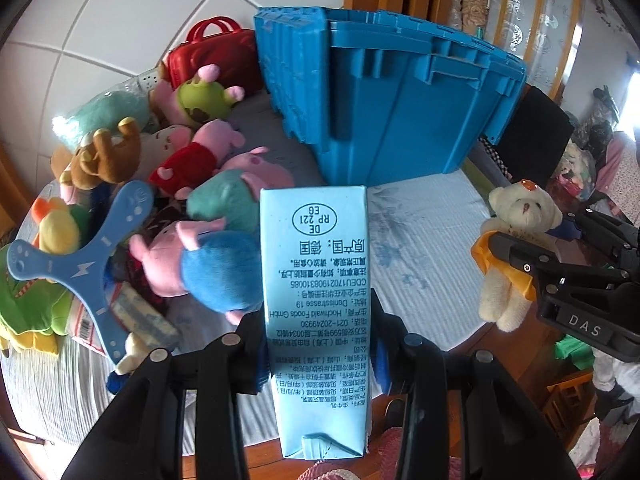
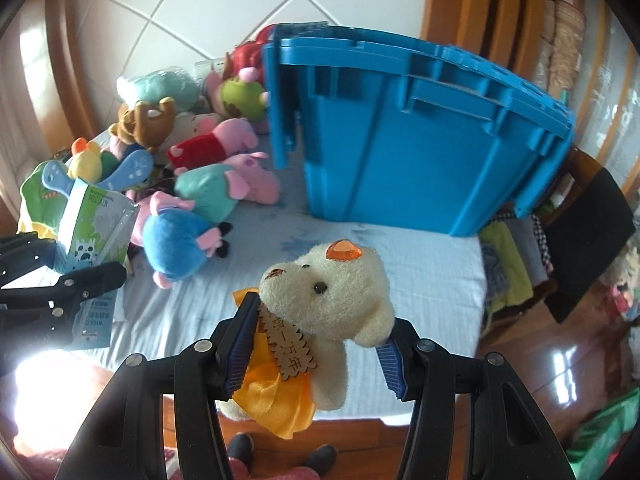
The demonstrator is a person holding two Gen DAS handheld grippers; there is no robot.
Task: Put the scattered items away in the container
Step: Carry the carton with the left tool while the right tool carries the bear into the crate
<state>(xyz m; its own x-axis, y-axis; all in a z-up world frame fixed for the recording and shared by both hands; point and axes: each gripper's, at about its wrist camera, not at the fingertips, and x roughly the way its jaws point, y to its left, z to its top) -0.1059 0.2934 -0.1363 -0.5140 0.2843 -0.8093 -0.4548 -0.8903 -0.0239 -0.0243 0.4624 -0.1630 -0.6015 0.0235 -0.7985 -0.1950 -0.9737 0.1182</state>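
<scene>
My left gripper (image 1: 320, 344) is shut on a light blue milk carton (image 1: 316, 280), held upright above the bed's near edge; the same carton (image 2: 94, 236) shows at the left of the right wrist view. My right gripper (image 2: 316, 340) is shut on a cream teddy bear (image 2: 328, 300) in an orange dress, also seen at the right of the left wrist view as the bear (image 1: 516, 240). The blue plastic crate (image 1: 392, 96) stands at the back of the bed (image 2: 432, 280), beyond both grippers; its inside is hidden.
A heap of plush toys (image 1: 208, 184) lies left of the crate, with a red toy case (image 1: 200, 56), a blue boomerang (image 1: 92, 256) and a brown bear (image 2: 148, 124). Clothes (image 2: 512, 256) hang off the bed's right side. Wooden floor and feet (image 2: 280, 456) lie below.
</scene>
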